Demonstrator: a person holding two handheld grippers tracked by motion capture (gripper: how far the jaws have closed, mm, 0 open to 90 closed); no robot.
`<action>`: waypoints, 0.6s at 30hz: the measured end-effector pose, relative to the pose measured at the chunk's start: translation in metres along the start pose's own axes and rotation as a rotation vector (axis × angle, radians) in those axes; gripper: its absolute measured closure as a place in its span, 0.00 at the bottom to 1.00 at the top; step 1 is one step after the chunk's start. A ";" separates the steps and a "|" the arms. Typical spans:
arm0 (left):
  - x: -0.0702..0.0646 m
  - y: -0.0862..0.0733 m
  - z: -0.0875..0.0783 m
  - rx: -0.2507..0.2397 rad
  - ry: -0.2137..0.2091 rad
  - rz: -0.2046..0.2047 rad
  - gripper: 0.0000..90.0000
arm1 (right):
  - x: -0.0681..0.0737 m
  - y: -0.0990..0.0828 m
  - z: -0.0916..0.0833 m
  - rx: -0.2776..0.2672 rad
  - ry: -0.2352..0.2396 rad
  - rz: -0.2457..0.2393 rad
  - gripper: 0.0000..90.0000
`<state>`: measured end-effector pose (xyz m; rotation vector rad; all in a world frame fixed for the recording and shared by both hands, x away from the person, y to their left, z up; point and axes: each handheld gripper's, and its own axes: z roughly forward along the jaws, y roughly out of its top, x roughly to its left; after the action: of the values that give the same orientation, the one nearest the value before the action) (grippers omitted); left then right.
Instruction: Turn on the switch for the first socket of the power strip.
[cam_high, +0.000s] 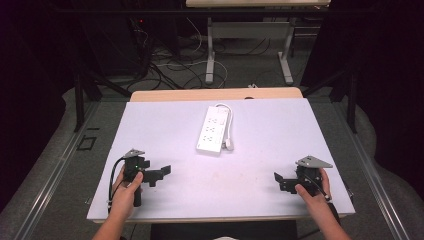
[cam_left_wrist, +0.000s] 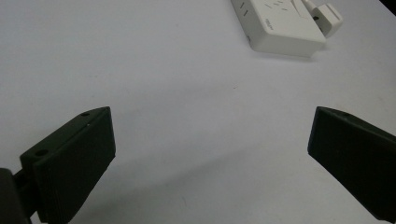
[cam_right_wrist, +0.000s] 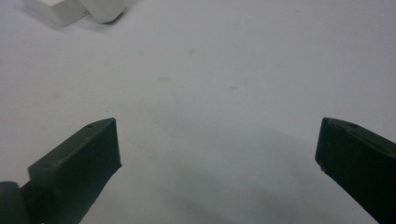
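Dim room — cables (cam_high: 172, 67) across floor (cam_high: 60, 150)

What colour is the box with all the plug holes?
White: the flat plastic power strip on the pale table, clearest in the high view.

High overhead view; both gripper views low, facing power strip (cam_high: 214, 129).

The person's left hand (cam_high: 131, 184) grips the handle of the left hand-held gripper (cam_high: 159, 175) near the counter's front left corner, its jaws pointing right toward the middle and standing wide apart with nothing between them. The right hand (cam_high: 314, 189) holds the right hand-held gripper (cam_high: 281, 181) near the front right corner, jaws pointing left, also spread wide and empty. Both forearms enter from the bottom edge.
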<state>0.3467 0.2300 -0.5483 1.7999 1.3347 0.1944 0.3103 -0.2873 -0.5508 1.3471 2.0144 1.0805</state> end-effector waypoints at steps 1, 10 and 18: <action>0.001 -0.001 0.000 -0.001 0.000 -0.006 0.01 | 0.000 0.000 0.000 0.002 0.003 0.004 0.00; 0.004 -0.005 0.004 -0.001 0.007 -0.015 0.02 | -0.002 -0.001 0.001 0.008 0.006 0.004 0.00; 0.005 -0.006 0.004 0.008 0.016 -0.009 0.02 | -0.003 -0.001 0.004 0.014 0.007 0.001 0.00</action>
<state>0.3468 0.2319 -0.5565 1.8023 1.3562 0.1995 0.3140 -0.2891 -0.5541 1.3525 2.0302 1.0752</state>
